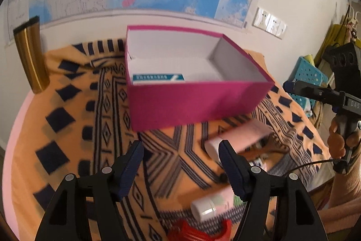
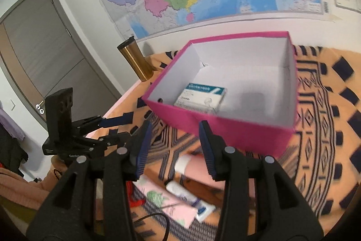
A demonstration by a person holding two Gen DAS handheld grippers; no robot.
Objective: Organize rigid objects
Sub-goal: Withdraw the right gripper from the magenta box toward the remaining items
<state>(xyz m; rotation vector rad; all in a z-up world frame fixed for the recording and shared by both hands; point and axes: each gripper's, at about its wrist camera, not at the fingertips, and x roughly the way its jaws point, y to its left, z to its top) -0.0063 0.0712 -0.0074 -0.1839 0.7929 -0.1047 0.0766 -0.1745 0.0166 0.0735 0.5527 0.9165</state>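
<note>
The pink box (image 1: 194, 103) sits open-topped on the patterned cloth (image 1: 74, 128) of the table, its long axis running left to right along the far wall. A teal-and-white carton (image 2: 200, 96) lies flat inside, at its left end. The left gripper (image 1: 180, 168) has jaws moderately wide, holding nothing; the right gripper (image 2: 173, 146) has narrower jaws, also empty. Pink tubes (image 1: 239, 139) lie near, in front of the box.

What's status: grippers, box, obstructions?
Left gripper, right gripper open, empty. Pink box holds one carton. Tubes on cloth. Nothing blocking.
</note>
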